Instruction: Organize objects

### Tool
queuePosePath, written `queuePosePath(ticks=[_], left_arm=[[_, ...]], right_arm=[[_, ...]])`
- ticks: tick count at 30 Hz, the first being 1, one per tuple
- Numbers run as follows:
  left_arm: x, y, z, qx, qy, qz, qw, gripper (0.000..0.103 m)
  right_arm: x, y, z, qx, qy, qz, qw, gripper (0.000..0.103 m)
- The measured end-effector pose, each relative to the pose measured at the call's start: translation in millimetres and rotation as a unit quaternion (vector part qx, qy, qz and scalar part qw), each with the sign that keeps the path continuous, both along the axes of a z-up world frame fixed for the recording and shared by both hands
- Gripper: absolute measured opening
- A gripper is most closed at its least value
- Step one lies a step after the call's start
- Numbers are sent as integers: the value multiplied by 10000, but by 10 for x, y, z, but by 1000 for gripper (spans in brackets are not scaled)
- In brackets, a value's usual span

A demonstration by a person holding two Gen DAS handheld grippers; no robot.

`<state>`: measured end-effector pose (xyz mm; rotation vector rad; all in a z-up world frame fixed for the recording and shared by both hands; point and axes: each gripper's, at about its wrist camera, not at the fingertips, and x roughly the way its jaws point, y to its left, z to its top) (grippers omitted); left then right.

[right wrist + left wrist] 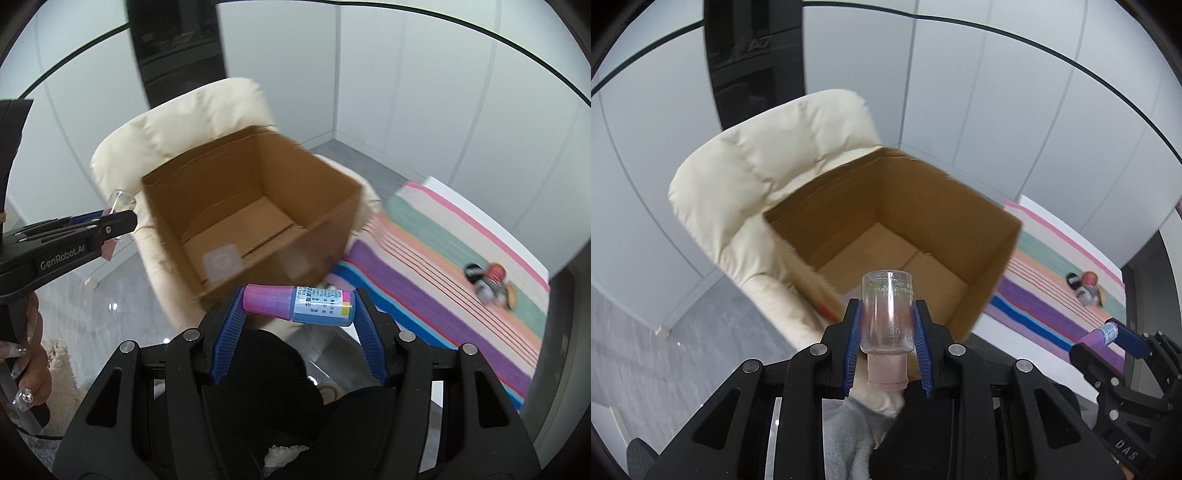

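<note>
My left gripper [886, 314] is shut on a clear glass bottle [887, 310] with a pale pink cap, held upside down just in front of an open cardboard box [886, 206]. The box stands on a cream armchair [757, 166] and looks empty. My right gripper [299, 306] is shut on a small blue-labelled bottle with a pink cap [299, 305], held sideways in front of the box [255, 206]. The left gripper with its bottle [118, 201] shows at the left of the right wrist view. The right gripper [1108, 332] shows at the right of the left wrist view.
A striped multicolour cloth [443, 258] covers a white table to the right of the chair. A small cluster of several bottles [487, 280] lies on it, also seen in the left wrist view [1086, 286]. Grey floor and white wall panels lie behind.
</note>
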<state>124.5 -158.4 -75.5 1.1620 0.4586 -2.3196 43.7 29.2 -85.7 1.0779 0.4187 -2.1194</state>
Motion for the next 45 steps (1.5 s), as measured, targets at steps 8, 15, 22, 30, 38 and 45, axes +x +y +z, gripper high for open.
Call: queuePosePath(ticks=[8, 15, 22, 30, 38, 45], left_arm=[[-56, -179, -104, 94, 18, 55, 9999, 28], [-340, -285, -307, 361, -58, -42, 9993, 28], [-850, -497, -490, 480, -133, -121, 9987, 28], [-1240, -702, -522, 425, -160, 55, 9990, 35], [-1267, -724, -524, 573, -7, 81, 9983, 92], [-1189, -784, -519, 657, 9, 219, 9976, 92]], right_arm=[[33, -372, -65, 152, -55, 316, 9994, 61], [-175, -586, -124, 304, -12, 314, 9990, 61], [-519, -985, -225, 454, -24, 310, 9985, 61], [-851, -1254, -313, 598, 74, 234, 9979, 61], [-910, -1312, -332, 563, 378, 312, 9972, 103], [-945, -1283, -370, 446, 144, 264, 9986, 103]])
